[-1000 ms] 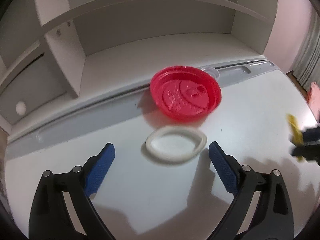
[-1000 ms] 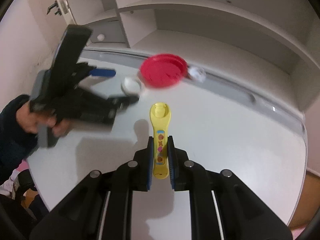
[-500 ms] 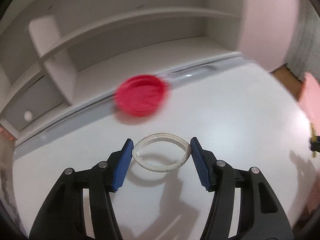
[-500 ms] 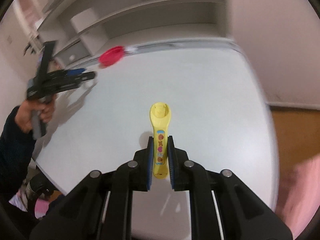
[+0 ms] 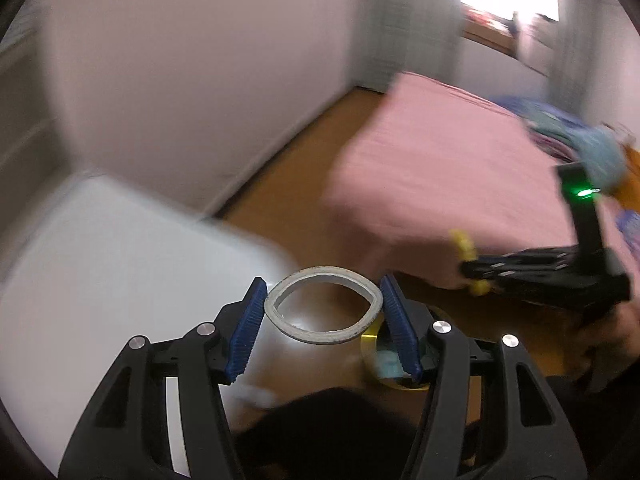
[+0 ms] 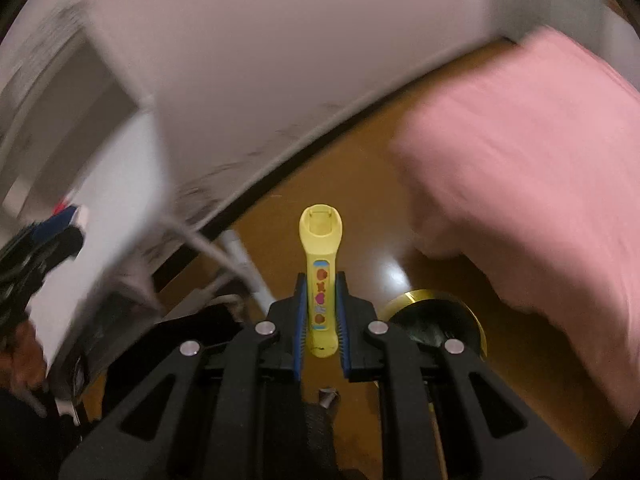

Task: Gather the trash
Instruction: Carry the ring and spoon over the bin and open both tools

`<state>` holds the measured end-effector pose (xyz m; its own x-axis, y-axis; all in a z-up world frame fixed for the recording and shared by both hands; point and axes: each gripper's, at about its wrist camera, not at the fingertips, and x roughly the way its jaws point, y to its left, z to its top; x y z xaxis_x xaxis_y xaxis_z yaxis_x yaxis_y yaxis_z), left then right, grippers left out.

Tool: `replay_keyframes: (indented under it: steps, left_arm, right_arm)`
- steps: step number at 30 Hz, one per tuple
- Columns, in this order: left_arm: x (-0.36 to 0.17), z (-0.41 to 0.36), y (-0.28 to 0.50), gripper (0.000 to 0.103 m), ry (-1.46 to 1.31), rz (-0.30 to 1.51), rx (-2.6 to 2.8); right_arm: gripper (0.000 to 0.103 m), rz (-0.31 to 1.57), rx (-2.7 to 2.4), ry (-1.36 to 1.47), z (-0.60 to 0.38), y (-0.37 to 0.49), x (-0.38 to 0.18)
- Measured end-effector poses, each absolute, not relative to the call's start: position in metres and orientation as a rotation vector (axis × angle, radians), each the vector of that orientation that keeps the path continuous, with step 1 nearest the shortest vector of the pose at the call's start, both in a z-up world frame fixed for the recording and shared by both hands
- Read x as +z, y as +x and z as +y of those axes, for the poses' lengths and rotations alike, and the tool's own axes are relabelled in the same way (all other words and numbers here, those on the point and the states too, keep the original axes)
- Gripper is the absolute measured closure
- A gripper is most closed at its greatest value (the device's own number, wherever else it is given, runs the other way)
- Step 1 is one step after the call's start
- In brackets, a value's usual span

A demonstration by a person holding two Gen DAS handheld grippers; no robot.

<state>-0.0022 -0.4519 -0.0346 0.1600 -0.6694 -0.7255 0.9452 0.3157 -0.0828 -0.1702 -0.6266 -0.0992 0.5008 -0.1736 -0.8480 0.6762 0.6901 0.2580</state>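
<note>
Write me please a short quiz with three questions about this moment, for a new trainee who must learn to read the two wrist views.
1. True or false: the left hand-held gripper is empty.
2. What does the right hand-held gripper hold?
A. a red lid
B. a yellow plastic stick with stickers
C. a white cup
3. Fill in the missing word: the gold-rimmed bin stands on the wooden ____.

Key
1. False: its pads press on both sides of a white ring, squeezed into an oval.
2. B: the yellow plastic stick is clamped upright between the blue pads.
3. Floor: the gold-rimmed bin shows just behind the gripper's right finger, near the pink bed.
</note>
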Motion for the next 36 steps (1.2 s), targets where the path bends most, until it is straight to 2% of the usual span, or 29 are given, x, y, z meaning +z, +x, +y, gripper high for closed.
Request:
replay_keyframes:
  steps: [6, 11, 15, 21, 29, 32, 34, 35, 36]
  left_arm:
    - [-0.110, -0.531, -0.077, 0.046, 0.495, 0.836, -1.381]
    - [-0.194, -0.581, -0.085, 0.046, 0.550, 0.944, -1.371]
    - [-0.231, -0.595, -0.081, 0.046, 0.549, 1.012, -1.353]
    - [-0.258, -0.593, -0.080, 0.046, 0.566, 1.062, -1.349]
    - [-0.255, -0.589, -0.086, 0.045, 0.564, 1.060, -1.366]
    - [-0.252, -0.588, -0.087, 0.039, 0.557, 1.052, -1.373]
    - [-0.249, -0.586, -0.088, 0.033, 0.556, 1.042, -1.368]
    - [-0.248, -0.585, -0.088, 0.033, 0.556, 1.038, -1.369]
    - [-0.247, -0.585, -0.088, 0.032, 0.554, 1.038, -1.372]
  right_arm:
    - [0.089, 0.949, -0.720, 0.796, -0.665, -0.237, -0.154]
    - [0.089, 0.989, -0.739, 0.931, -0.689, -0.256, -0.192]
    - [0.089, 1.017, -0.742, 0.967, -0.699, -0.254, -0.208]
    - [0.089, 1.048, -0.724, 0.962, -0.697, -0.240, -0.215]
    - [0.089, 1.050, -0.742, 0.939, -0.696, -0.241, -0.213]
    - [0.089, 1.047, -0.752, 0.929, -0.695, -0.241, -0.210]
    - [0.085, 1.046, -0.754, 0.930, -0.695, -0.241, -0.211]
    - [0.073, 1.045, -0.757, 0.932, -0.695, -0.242, -0.211]
    - [0.055, 1.041, -0.758, 0.931, -0.696, -0.242, -0.211]
